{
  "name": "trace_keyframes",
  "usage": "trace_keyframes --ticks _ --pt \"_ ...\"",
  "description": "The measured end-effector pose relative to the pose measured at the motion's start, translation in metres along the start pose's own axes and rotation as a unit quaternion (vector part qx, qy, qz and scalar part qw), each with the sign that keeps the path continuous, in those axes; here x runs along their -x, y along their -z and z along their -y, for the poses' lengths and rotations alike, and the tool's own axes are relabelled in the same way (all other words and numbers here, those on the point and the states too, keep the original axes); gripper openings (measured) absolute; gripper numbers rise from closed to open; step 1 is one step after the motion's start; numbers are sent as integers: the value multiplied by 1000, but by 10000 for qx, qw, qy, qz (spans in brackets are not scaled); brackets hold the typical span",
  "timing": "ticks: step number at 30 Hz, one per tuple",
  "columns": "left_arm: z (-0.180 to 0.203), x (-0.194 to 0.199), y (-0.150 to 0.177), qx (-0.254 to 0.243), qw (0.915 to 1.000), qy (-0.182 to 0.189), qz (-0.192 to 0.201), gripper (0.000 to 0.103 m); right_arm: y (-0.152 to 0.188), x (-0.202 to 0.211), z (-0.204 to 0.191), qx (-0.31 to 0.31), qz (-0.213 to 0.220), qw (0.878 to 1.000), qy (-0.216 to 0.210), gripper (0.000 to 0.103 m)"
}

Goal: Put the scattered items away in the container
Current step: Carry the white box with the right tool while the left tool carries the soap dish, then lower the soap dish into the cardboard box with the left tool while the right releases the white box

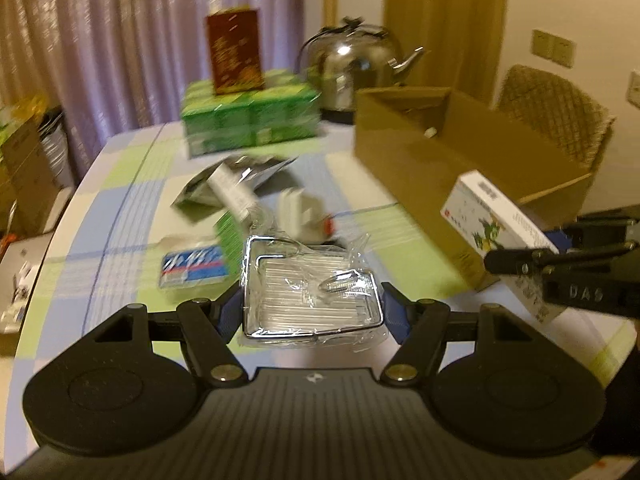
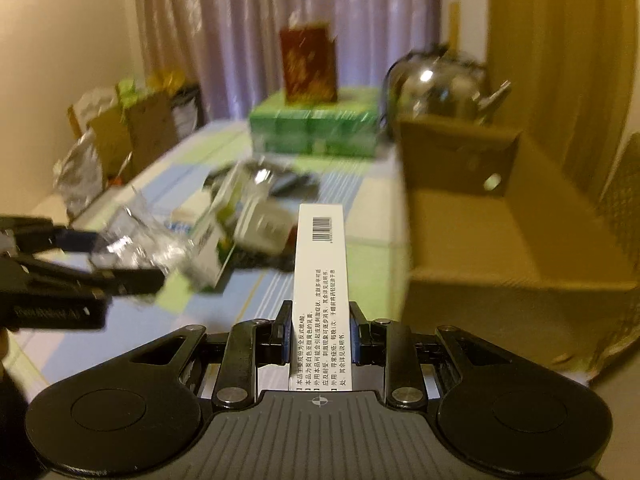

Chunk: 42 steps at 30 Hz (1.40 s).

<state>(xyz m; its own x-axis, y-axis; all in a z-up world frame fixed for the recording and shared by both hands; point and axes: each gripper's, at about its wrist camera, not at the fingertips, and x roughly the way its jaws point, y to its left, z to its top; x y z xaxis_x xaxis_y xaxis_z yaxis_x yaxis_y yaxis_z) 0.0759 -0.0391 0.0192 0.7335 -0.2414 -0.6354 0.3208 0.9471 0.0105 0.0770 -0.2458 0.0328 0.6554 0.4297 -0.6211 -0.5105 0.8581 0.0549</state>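
Left, the left gripper (image 1: 312, 312) clamps a wire rack (image 1: 310, 290) wrapped in clear plastic, one blue pad on each side of its chrome frame, above the checked bench (image 1: 120, 208). Right, the right gripper (image 2: 319, 330) is closed on a white box (image 2: 320, 280), printed text and a barcode facing up; the box points forward, beside the near left corner of the open carton (image 2: 500, 232). From the left wrist view, that box (image 1: 496, 224) appears tilted just in front of the carton (image 1: 420, 160), which stands on the bench's right side. Loose items lie mid-bench: a foil pouch (image 1: 224, 184) and a blue packet (image 1: 192, 270). Behind them stand green packs (image 1: 248, 120) carrying a red box (image 1: 236, 52), and a steel kettle (image 1: 352, 64).
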Motion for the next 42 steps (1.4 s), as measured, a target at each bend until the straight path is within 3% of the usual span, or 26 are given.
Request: trace_keyframes --ticks 9,17,22,28,35,42 --pt "65 -16 -77 -680 9939 746 443 66 -53 27 74 -241 373 9973 576 23" --pt "116 -61 -137 -1110 9854 1142 593 66 -80 -3 142 -580 77 9959 688 23" --pt "136 -105 -161 -1394 9794 1387 469 66 -80 -29 163 -512 -286 9958 704 23" --pt "147 -155 -172 -1757 9733 1472 128 66 -73 -59 173 -469 -706 9939 704 23" --pt "154 -186 -163 -2208 9619 1607 -99 66 -69 -89 181 -398 -1120 9905 689 23" --pt "164 -204 -143 -3047 9373 1664 -308 66 -63 -103 182 -247 -1375 9877 699 23"
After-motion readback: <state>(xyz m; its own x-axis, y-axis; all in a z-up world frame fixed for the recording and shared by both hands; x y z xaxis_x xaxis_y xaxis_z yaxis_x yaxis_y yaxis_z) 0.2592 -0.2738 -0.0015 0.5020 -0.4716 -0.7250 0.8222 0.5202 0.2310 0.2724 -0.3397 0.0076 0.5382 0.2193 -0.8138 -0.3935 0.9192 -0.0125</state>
